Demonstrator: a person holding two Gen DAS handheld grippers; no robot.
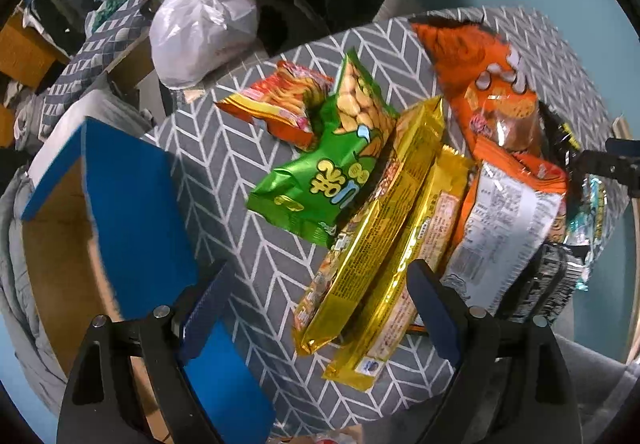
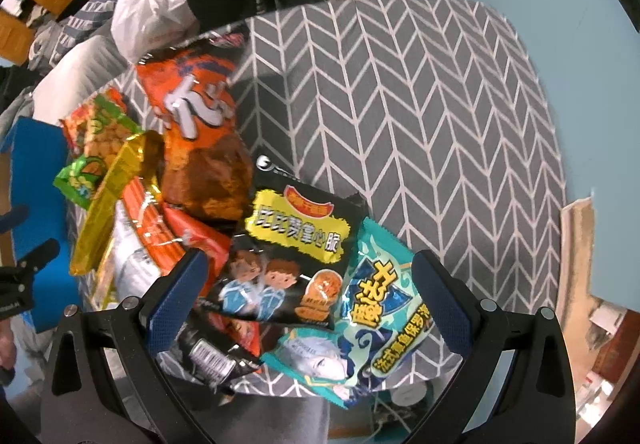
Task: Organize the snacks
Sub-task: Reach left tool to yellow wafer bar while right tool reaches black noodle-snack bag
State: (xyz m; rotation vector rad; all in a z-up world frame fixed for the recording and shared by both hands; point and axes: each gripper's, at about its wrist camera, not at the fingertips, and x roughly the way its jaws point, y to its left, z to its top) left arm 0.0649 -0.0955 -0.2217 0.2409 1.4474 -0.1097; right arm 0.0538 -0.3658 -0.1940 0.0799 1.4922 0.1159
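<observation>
1. Snack location: the packets lie in an overlapping heap on the grey herringbone table (image 2: pixel 420 116). The heap includes a green peanut packet (image 1: pixel 332 160), two gold packets (image 1: pixel 384 228), a large orange bag (image 2: pixel 200 124), a black packet (image 2: pixel 296 244) and a teal packet (image 2: pixel 380 308).
2. Blue cardboard box (image 1: pixel 136 212): stands open at the table's left side, seemingly the receiving container.
3. Left gripper (image 1: pixel 320 300): jaws spread wide and empty, poised just above the near ends of the gold packets.
4. Right gripper (image 2: pixel 312 292): jaws likewise spread and empty, straddling the black and teal packets.
5. Risk: the packets overlap, so closing on one is likely to catch or drag its neighbour.
6. Risk: the teal packet overhangs the near table edge; a nudge could push it off.
7. Risk: the glossy film may slip from a shallow pinch.
</observation>
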